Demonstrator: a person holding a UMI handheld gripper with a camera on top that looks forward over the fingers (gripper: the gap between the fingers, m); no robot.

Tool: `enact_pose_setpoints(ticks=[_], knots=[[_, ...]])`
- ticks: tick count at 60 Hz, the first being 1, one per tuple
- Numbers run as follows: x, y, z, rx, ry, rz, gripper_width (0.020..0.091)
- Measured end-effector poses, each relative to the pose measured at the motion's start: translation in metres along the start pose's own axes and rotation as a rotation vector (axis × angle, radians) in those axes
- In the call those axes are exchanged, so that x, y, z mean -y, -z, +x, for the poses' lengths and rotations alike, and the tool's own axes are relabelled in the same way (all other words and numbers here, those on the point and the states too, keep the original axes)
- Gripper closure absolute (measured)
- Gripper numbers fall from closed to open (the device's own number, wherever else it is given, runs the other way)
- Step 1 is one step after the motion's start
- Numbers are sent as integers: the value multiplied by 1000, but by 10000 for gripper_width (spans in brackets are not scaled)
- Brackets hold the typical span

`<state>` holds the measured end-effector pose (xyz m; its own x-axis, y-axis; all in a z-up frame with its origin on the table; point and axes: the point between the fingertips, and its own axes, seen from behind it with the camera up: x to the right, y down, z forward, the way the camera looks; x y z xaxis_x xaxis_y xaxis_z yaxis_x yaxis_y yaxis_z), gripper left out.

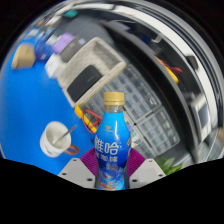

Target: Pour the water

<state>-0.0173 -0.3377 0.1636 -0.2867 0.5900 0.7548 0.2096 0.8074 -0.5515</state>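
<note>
A blue plastic bottle (112,145) with a yellow cap and white lettering stands upright between my fingers. My gripper (111,172) is shut on the bottle, both purple pads pressing its lower sides. The bottle seems lifted above the blue table (25,110). A white cup (53,139) with a stick-like thing in it sits on the table to the left, a little beyond the fingers.
A grey wire basket or crate (140,95) lies behind the bottle, with a white box-like unit (88,72) beyond it. Small coloured items (25,55) sit at the far left of the table. Cluttered shelves run along the back.
</note>
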Motion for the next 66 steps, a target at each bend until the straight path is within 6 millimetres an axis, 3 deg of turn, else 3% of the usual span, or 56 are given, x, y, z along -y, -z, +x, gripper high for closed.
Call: enact_pose_setpoints(ticks=[2,3,10,11,12,15,21,31,39,42,45,46,49,60,65,66], knots=[[5,1,-6,-11,-110,6,766],[0,-1,6,16,-158,28,765],[-19,-8,23,23,-476,57,766],[-15,-6,12,-16,-516,48,766],[-25,-8,24,7,-544,68,766],[-37,-11,33,-9,-637,86,766],[-58,-21,26,-8,-800,90,765],[-84,-39,10,5,-878,108,765],[-100,-48,-19,14,-898,103,749],[-100,-43,-19,-5,-879,134,758],[-101,-57,-16,-17,-861,157,762],[-99,-47,-17,-15,-861,161,765],[-98,-42,-18,-18,-862,157,754],[-100,-38,-20,3,-882,117,597],[-102,-28,-14,-32,-856,109,350],[-102,-25,-14,-37,-847,110,344]])
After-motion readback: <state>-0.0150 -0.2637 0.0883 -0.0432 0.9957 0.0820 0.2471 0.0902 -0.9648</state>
